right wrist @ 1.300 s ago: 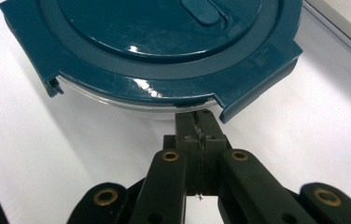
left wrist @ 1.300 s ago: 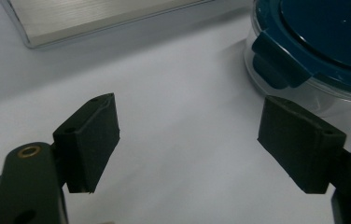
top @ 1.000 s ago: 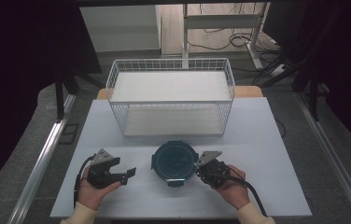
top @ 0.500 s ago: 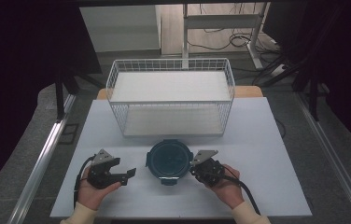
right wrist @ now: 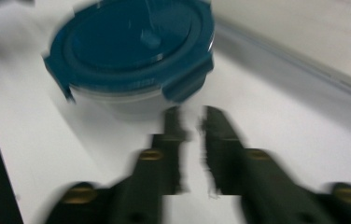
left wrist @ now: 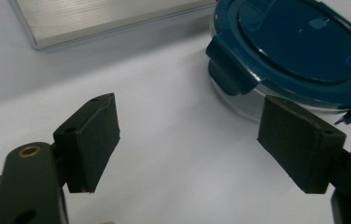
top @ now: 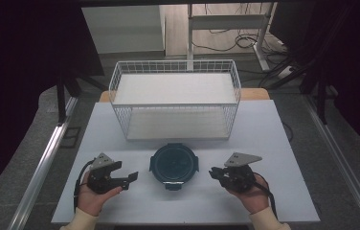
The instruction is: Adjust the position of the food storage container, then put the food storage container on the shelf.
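Note:
A round clear container with a dark teal clip lid (top: 174, 164) sits on the white table (top: 269, 139), near the front middle. My left gripper (top: 133, 177) rests left of it, a short gap away, open with nothing between its jaws. In the left gripper view that gripper (left wrist: 187, 144) stands wide apart, and the container (left wrist: 299, 51) lies ahead to the upper right. My right gripper (top: 213, 173) is to the container's right, apart from it. The right gripper view is blurred; there the right gripper (right wrist: 192, 140) is shut but for a thin slit and holds nothing, with the container (right wrist: 131, 46) just beyond.
A white wire basket (top: 175, 100) with a pale floor stands behind the container at mid-table. Its base edge shows as a grey strip (left wrist: 108, 18) in the left gripper view. Dark floor, metal rails and cables surround the table.
The right gripper first pressed in against the container's right side and nudged it slightly left, then drew back to the right. The left gripper has stayed put.

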